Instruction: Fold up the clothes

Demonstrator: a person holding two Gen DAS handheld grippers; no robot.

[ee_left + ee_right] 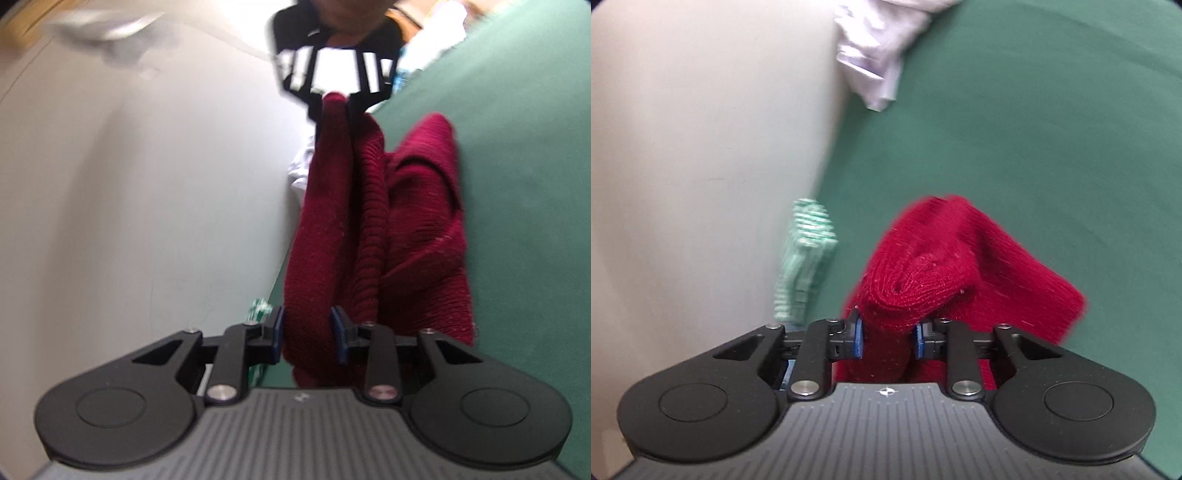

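Observation:
A dark red knitted garment [373, 221] is stretched out in a bunched rope between both grippers, above a green-covered table [517, 184]. In the left wrist view, my left gripper [307, 328] is shut on the near end, its blue pads [275, 328] pressing the knit from both sides. The far end runs up into my right gripper [334, 96], seen head-on with black and white markers. In the right wrist view, my right gripper [887, 338] is shut on a thick fold of the red garment [945, 258], the rest of which droops onto the green table [1034, 129].
A crumpled white garment [871, 55] lies at the far table edge. A green-and-white striped cloth [805, 258] hangs at the table's left edge, also visible as the striped cloth [260, 308]. Pale floor [701, 147] lies to the left. A person [343, 18] stands behind the right gripper.

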